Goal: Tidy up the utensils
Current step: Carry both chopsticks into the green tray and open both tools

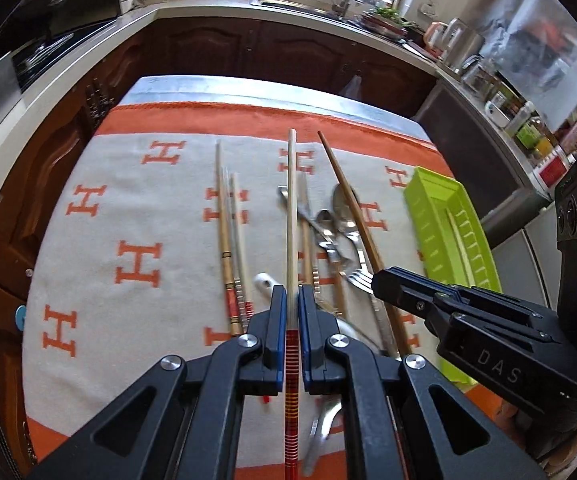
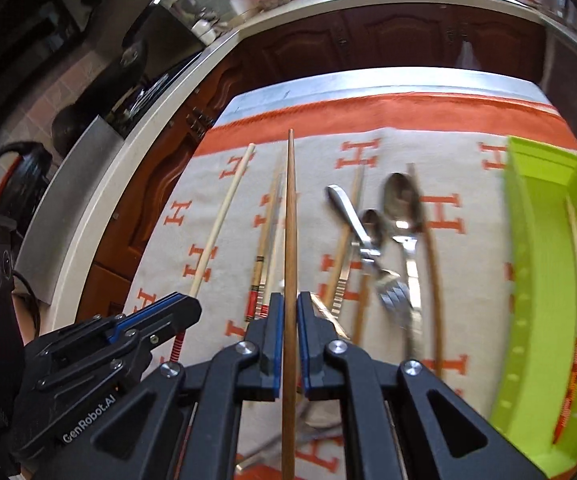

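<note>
We are clamping the left gripper (image 1: 289, 300) on a pale chopstick (image 1: 291, 216) with a red banded handle, the blue pads pressing it from both sides while its tip is pointing far across the table. We are gripping a plain brown chopstick (image 2: 290, 240) in the right gripper (image 2: 289, 306) the same way, jaws tight on the shaft. Both sticks are hanging above the orange and white cloth (image 1: 100, 240). Beneath them more chopsticks (image 1: 228, 240) are lying to the left, and a cluster of metal spoons (image 2: 400, 200) and a fork (image 2: 394, 296) is sitting to the right. The green tray (image 2: 544, 280) is resting at the right edge of the cloth, with one chopstick lying inside it.
</note>
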Demonstrator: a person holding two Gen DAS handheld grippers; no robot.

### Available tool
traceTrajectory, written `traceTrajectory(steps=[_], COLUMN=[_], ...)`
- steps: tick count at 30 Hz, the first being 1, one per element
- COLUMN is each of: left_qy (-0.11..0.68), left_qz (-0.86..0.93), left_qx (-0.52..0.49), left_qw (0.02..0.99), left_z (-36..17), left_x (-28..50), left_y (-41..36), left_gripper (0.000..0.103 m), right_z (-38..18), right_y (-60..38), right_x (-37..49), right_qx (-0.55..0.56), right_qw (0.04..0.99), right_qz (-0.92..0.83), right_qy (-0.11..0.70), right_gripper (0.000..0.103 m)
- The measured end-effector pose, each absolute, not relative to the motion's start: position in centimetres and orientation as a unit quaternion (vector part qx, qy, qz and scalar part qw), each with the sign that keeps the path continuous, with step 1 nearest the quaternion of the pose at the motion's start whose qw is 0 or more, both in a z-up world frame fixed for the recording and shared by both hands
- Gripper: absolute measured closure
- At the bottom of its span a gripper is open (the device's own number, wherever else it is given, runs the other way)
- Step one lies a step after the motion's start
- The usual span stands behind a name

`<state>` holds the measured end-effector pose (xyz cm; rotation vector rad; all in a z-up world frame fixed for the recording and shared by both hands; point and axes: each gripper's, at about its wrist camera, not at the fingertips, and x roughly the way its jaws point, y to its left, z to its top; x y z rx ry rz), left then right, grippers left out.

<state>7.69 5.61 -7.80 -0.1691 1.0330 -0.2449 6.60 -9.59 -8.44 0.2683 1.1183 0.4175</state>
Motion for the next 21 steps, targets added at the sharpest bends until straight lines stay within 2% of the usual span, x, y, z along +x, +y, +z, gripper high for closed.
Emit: traceTrajectory(steps=[7, 13, 21], left_qy=[0.497, 0.528, 0.554], left_qz=[-0.19, -0.223, -0.23], left_qx=[-0.049, -0.042, -0.033], left_qw=[0.845, 0.818, 0.8], left_z=[-6.1, -6.9, -9.1], left_x=[9.3, 11.1, 12.0], left_y=[-4.0, -11.0, -15.8], left_gripper=[0.099, 0.099, 0.099], right_z=[-7.3, -8.1, -9.9], right_y=[-18.9, -25.4, -29.5], right_x=[4.7, 4.5, 5.5], right_qx=[0.168, 0.195, 0.203], right_qw=[0.836, 0.841, 0.836], right_qz=[0.135, 0.078, 0.045], right_qy=[0.505, 0.499, 0.508], right_gripper=[0.096, 0.096, 0.096])
